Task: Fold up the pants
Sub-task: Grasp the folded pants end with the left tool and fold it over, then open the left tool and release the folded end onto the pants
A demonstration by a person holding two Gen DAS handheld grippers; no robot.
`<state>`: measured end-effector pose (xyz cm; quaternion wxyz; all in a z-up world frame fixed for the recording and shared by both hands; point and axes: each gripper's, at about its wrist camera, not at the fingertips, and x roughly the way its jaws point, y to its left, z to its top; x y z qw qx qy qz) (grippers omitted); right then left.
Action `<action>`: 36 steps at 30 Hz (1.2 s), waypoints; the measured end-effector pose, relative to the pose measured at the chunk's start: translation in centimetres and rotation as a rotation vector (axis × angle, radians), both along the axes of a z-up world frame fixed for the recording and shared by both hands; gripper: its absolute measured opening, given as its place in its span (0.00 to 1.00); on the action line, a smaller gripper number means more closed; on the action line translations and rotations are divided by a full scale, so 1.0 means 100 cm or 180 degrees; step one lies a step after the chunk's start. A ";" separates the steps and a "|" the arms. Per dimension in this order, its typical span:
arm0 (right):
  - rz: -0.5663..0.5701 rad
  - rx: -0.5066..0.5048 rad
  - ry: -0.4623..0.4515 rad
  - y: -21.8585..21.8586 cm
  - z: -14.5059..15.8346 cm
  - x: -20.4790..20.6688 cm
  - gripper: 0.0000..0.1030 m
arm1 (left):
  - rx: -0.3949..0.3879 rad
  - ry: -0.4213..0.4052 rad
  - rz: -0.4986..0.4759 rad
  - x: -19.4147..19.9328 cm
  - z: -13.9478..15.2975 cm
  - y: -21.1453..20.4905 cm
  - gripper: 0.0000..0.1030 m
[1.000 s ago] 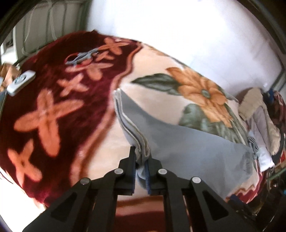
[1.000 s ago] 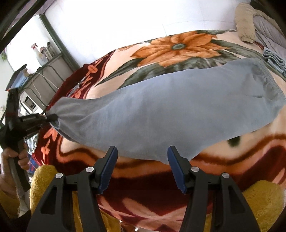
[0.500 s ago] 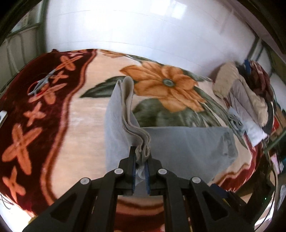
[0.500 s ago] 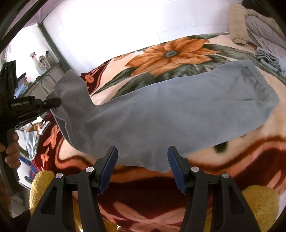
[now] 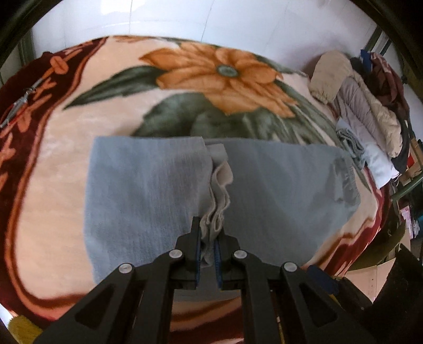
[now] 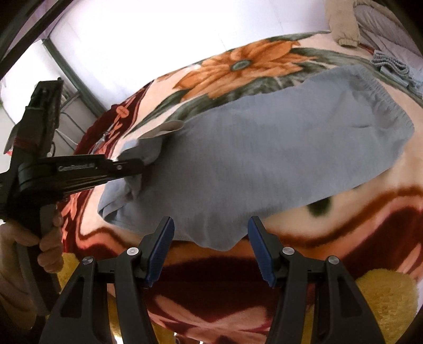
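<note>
White lettering on the left tool point(image 6: 142, 165) is too blurred to read.

The pants point(image 5: 277, 190) were plain pale blue-grey, with a lighter greyish-beige inside showing at the bunched hems. The blanket point(image 5: 66, 164) was peach-cream, carrying a large orange flower with a grey-green centre and dark green leaves, bordered in maroon with orange cross motifs. Both claws were black, the right claw point(image 6: 211, 248) with blue ribbed pads point(image 6: 160, 251). The wall point(image 5: 185, 18) was white.
</note>
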<state>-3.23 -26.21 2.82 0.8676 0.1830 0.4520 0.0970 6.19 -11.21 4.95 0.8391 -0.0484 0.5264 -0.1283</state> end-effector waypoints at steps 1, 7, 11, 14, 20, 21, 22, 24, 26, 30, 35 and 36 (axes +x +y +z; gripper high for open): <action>0.0025 0.0011 0.0028 0.000 -0.002 0.000 0.57 | -0.0013 0.0030 -0.0010 0.000 -0.004 -0.002 0.08; 0.0082 0.0027 0.0094 -0.001 -0.010 0.001 0.57 | -0.0084 0.0172 0.0025 0.005 -0.021 -0.009 0.10; 0.0021 0.0078 0.0117 -0.006 -0.012 0.002 0.57 | -0.0091 0.0191 -0.0021 0.000 -0.019 -0.011 0.20; -0.0028 0.0121 0.0107 -0.009 -0.011 0.003 0.57 | -0.0092 0.0166 -0.0076 -0.008 -0.010 -0.012 0.33; -0.0055 0.0279 0.0088 -0.008 0.002 0.016 0.57 | 0.0034 -0.0065 -0.0141 -0.031 0.013 0.001 0.39; -0.0049 0.0281 0.0082 -0.006 0.004 0.019 0.57 | 0.0059 -0.0097 -0.0133 -0.033 0.015 0.003 0.39; -0.0040 0.0282 0.0071 -0.004 0.007 0.023 0.57 | 0.0092 -0.0159 -0.0102 -0.036 0.018 0.011 0.40; 0.0016 0.0270 0.0061 0.003 0.013 0.031 0.57 | 0.0137 -0.0209 -0.0035 -0.037 0.019 0.022 0.42; 0.0106 0.0222 0.0071 0.013 0.018 0.041 0.58 | 0.0270 -0.0190 0.0098 -0.034 0.013 0.036 0.43; 0.0299 0.0054 0.0137 0.034 0.019 0.061 0.58 | 0.0305 -0.0099 0.0282 -0.031 -0.004 0.059 0.43; 0.0452 -0.0140 0.0281 0.052 0.009 0.090 0.58 | 0.0178 0.0045 0.0407 -0.028 -0.026 0.082 0.43; 0.0457 -0.0154 0.0312 0.054 0.006 0.094 0.58 | 0.0157 0.0057 0.0416 -0.028 -0.028 0.084 0.43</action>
